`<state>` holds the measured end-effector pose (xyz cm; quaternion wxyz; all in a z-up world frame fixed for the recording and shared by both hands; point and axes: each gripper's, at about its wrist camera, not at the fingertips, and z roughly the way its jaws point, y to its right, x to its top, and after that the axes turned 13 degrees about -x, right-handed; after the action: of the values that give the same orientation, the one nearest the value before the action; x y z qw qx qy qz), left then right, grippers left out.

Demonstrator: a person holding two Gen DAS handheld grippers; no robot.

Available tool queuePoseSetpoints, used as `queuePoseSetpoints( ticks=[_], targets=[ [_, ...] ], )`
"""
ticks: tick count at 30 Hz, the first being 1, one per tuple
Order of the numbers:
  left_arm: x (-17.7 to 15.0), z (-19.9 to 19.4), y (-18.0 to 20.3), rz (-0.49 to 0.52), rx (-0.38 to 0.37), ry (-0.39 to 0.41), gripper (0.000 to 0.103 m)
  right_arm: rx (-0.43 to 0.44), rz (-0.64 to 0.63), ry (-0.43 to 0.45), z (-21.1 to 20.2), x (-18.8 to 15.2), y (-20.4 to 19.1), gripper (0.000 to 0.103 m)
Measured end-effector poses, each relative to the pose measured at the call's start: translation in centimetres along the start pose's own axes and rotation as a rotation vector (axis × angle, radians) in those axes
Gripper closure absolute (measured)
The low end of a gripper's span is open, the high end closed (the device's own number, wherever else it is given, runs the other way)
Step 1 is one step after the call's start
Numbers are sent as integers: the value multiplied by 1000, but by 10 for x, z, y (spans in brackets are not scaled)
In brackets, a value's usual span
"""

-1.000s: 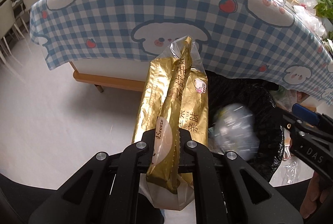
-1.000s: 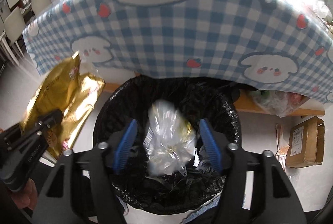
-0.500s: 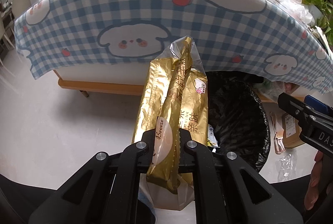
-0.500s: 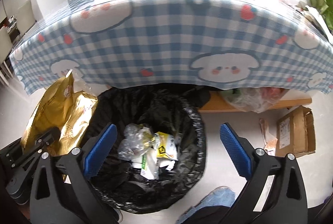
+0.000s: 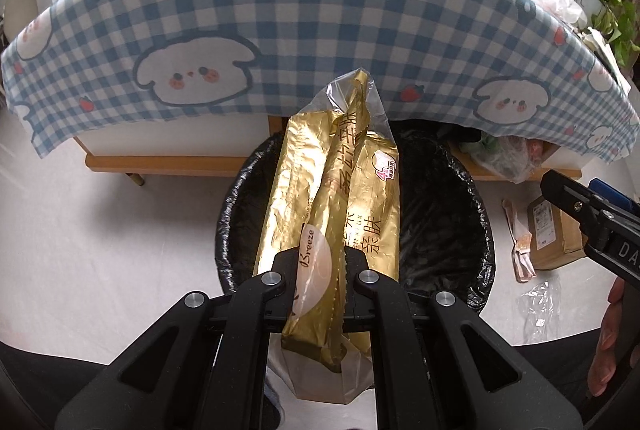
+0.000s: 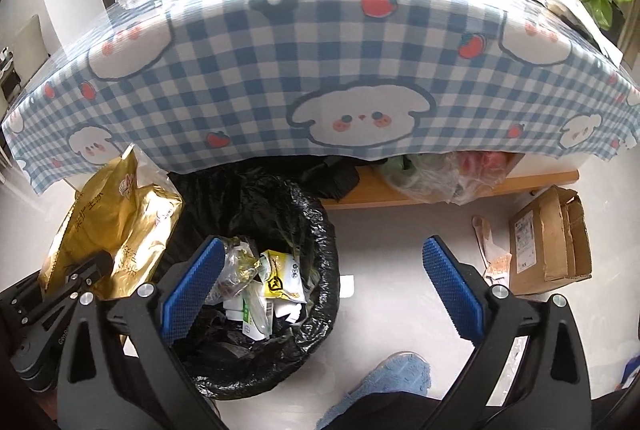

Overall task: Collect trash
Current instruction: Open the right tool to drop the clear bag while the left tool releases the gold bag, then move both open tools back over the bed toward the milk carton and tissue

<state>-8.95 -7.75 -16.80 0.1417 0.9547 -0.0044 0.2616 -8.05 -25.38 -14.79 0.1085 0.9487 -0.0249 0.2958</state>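
Note:
My left gripper (image 5: 320, 266) is shut on a gold foil wrapper (image 5: 340, 198) and holds it upright over the black-lined trash bin (image 5: 452, 198). The wrapper also shows at the left of the right wrist view (image 6: 116, 222), beside the bin (image 6: 316, 230). My right gripper (image 6: 320, 270) is open and empty, its blue pads spread wide above the bin's right side. Several wrappers and a crumpled clear bag (image 6: 260, 286) lie inside the bin.
A table with a blue checked cloth (image 6: 320, 70) stands just behind the bin. A cardboard box (image 6: 548, 234) and scraps (image 6: 492, 254) lie on the floor at right. A blue slipper (image 6: 384, 378) is below my right gripper. Bags (image 6: 436, 174) sit under the table.
The clear bag has left my right gripper and dropped into the bin; the gripper opened wide and drew back to the right. My left gripper carried the gold wrapper over the bin.

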Motion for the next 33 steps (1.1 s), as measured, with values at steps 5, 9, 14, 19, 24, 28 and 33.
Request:
queuePoseSetpoints(
  ticks=[5,9,14,19,24,28,33],
  targets=[
    [-1,7,2,4,-5,-12,96,-4,-18,1,1,-2,-2,8],
    [0,10,1,-1,-24,-25,92,-11,-30,2,1,-3,-3,8],
    [1,8,0,-8,-34,-17,74,-13,-25,3,0,-3,-1,8],
    [4,1,2,-1,-30,0,54,-14,-27,7,-3,-2,0,8],
    [8,-11,3,6,-30,24,39,-18,-29,17,-9,0,1,8],
    [13,-22,2,0,-29,50,28,-15,-27,39,-19,3,2,8],
    [18,-40,4,-2,-30,80,13,-14,-26,57,-31,8,2,8]
  ],
)
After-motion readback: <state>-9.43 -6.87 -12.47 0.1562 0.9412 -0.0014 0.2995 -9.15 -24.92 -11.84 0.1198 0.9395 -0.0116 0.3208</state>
